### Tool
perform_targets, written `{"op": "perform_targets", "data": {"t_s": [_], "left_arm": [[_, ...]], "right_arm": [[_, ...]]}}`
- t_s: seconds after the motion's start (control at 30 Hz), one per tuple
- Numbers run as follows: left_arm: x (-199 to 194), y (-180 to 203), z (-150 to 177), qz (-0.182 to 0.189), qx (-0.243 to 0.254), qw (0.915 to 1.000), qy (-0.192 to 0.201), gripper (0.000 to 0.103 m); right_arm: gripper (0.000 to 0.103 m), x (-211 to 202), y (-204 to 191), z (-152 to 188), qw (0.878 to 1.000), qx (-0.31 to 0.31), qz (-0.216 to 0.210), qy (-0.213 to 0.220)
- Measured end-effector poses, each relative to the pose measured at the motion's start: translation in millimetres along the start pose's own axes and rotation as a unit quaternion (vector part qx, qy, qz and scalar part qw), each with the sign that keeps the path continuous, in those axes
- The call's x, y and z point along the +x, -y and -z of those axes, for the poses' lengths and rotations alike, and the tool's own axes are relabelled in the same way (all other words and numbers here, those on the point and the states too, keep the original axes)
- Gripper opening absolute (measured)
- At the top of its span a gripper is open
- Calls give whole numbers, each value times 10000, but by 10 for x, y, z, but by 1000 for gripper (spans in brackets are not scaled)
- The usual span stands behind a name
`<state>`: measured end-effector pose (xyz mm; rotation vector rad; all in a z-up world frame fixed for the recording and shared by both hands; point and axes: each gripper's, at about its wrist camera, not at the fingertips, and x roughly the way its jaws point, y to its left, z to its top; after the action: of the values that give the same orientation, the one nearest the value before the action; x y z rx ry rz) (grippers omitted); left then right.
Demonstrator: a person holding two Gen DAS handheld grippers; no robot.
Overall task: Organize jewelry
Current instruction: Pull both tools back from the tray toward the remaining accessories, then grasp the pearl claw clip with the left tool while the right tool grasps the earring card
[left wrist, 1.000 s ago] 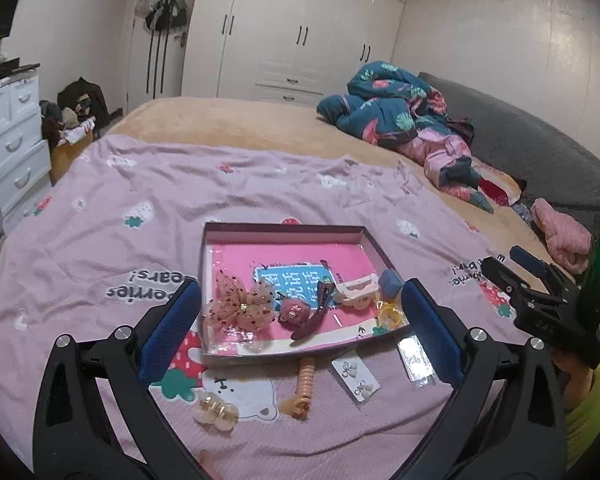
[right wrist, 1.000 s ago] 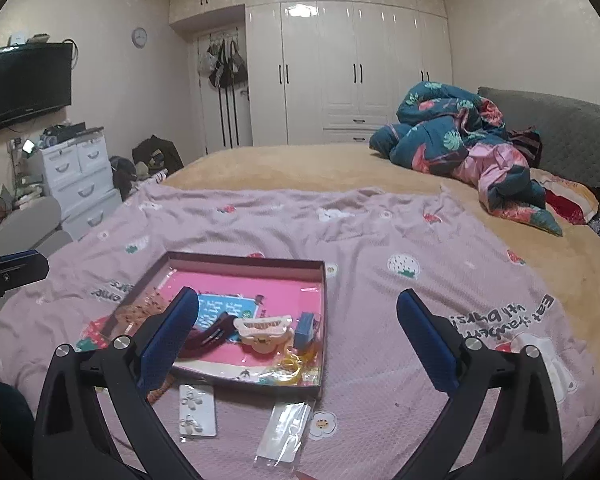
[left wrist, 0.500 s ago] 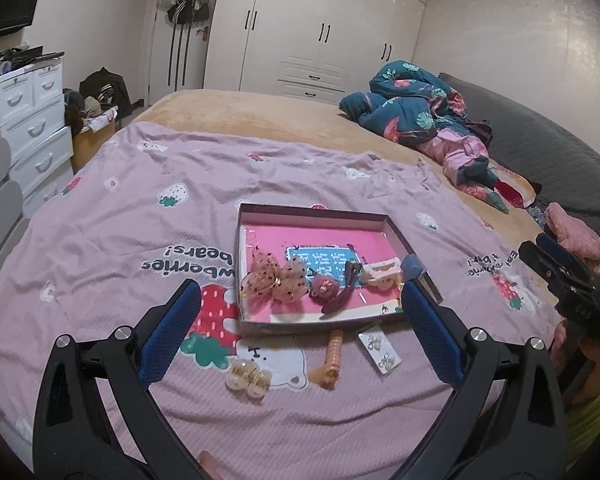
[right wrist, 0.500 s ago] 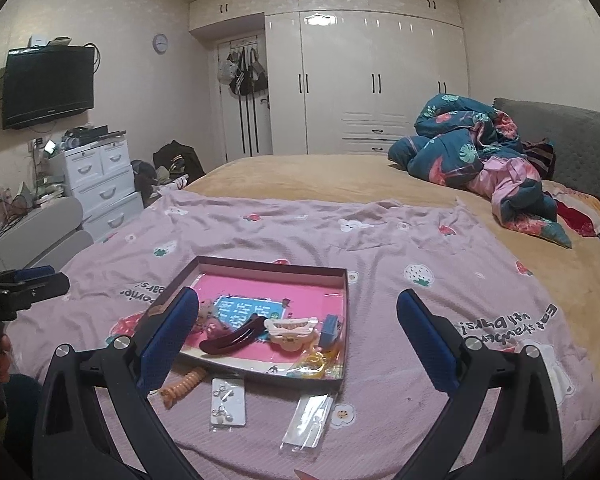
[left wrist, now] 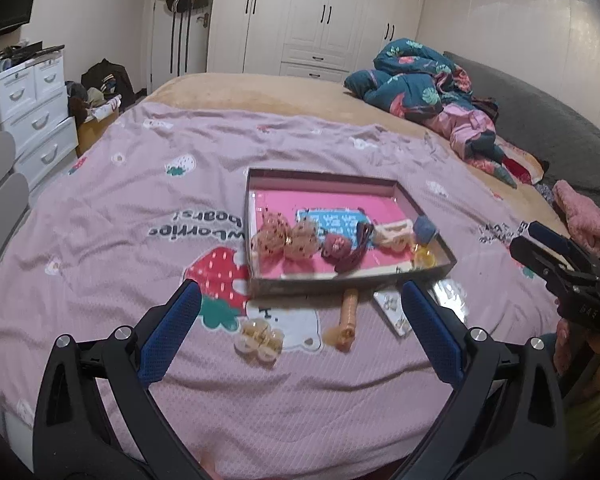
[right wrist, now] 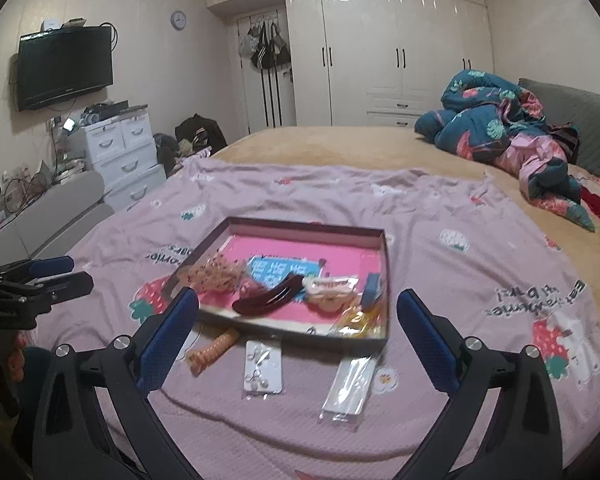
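1. My left tongs point(left wrist: 300, 332) and right tongs point(right wrist: 298, 334) both hover wide apart, holding nothing.
2. The shallow dark-rimmed box with pink floor point(left wrist: 384, 276) lies ahead on the lilac bedspread point(left wrist: 100, 248).
3. Outside it, just before its near wall: a pale bead cluster point(left wrist: 259, 340), an orange spiral hair tie point(left wrist: 346, 318) lying lengthwise toward me, a clear earring card point(right wrist: 262, 367), and a clear sachet point(right wrist: 350, 388).
4. I judge the left nearer the beads, the right nearer the sachet.
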<state>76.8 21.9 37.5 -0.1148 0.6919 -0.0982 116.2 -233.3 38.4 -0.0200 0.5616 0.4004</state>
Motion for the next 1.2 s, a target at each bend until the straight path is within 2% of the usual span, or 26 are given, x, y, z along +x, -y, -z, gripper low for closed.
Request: {"op": "perform_targets", "data": {"t_s": [0.57,1.2], "left_arm": [[190,-129,385,-66,13,9986,-534,94],[581,-353,580,-119,-215,9941,-1055,94]], "right_arm": [[99,259,-331,348,9970,-332,-283,-638],[99,686,-299,643,9901,-314,-239,-1346]]}}
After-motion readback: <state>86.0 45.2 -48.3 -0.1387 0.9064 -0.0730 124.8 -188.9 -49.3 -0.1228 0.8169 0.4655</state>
